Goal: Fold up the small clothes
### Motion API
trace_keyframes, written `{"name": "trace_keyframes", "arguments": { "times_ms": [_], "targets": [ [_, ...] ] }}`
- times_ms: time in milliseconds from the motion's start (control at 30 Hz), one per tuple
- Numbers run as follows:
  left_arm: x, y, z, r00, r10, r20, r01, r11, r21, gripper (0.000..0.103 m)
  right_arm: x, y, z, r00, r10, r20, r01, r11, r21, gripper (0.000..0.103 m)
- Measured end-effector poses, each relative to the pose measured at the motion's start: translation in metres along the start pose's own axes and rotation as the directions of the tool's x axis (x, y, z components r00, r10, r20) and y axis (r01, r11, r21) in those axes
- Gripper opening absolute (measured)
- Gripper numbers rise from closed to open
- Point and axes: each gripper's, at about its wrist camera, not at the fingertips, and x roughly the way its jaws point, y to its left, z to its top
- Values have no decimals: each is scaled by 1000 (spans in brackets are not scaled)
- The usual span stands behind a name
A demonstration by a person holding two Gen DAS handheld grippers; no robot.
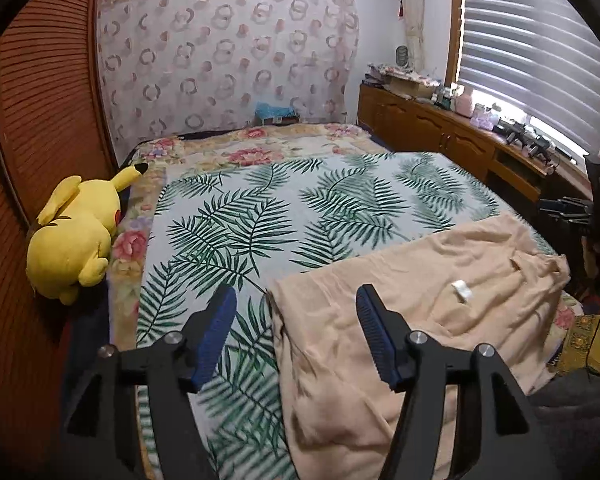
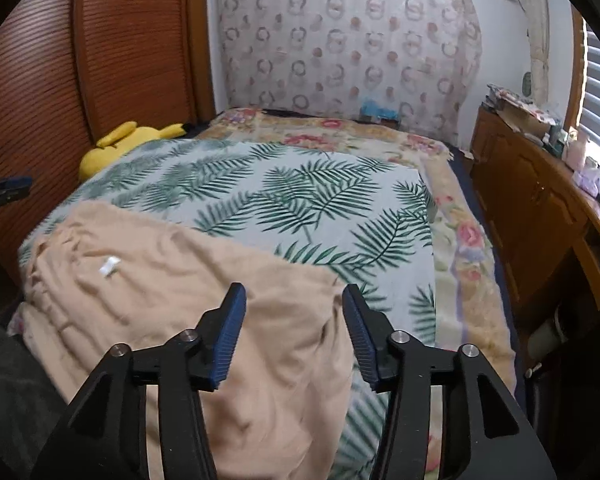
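On the near part of the bed, a peach garment is lying spread over a palm-leaf sheet, reaching to the bed's near edge. Its far edge is running across the sheet, and a small white tag is showing on its upper face. Creases are crossing the cloth; whether it is already folded over is hard to say from these angles.

Left gripper: jaws are standing apart, roughly half open, holding nothing. The garment's left edge is lying below the gap, with the left pad over the sheet and the right pad over the cloth. The pads are not pressing on anything.

Right gripper: jaws are likewise standing apart, about half open and empty. The garment's far right corner is lying beneath the gap between the blue pads.

Beyond the leaf sheet, a floral blanket is covering the far end of the bed. A yellow plush toy is lying at the bed's left edge, against a slatted wooden door. A wooden cabinet is standing along the right side, under a window blind.
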Motion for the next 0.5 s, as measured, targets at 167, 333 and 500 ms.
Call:
{"name": "trace_keyframes", "arguments": {
  "times_ms": [167, 333, 500],
  "targets": [
    [47, 18, 2, 997, -6, -78, 3, 999, -36, 62, 50, -16, 4, 998, -10, -58, 12, 999, 34, 58],
    [80, 27, 1, 989, -6, -149, -2, 999, -51, 62, 81, -27, 2, 992, -12, -123, 17, 999, 46, 59],
    [98, 25, -3, 982, -21, -185, 11, 998, -54, 62, 93, -29, -3, 989, 2, -151, 6, 998, 57, 59]
  ]
}}
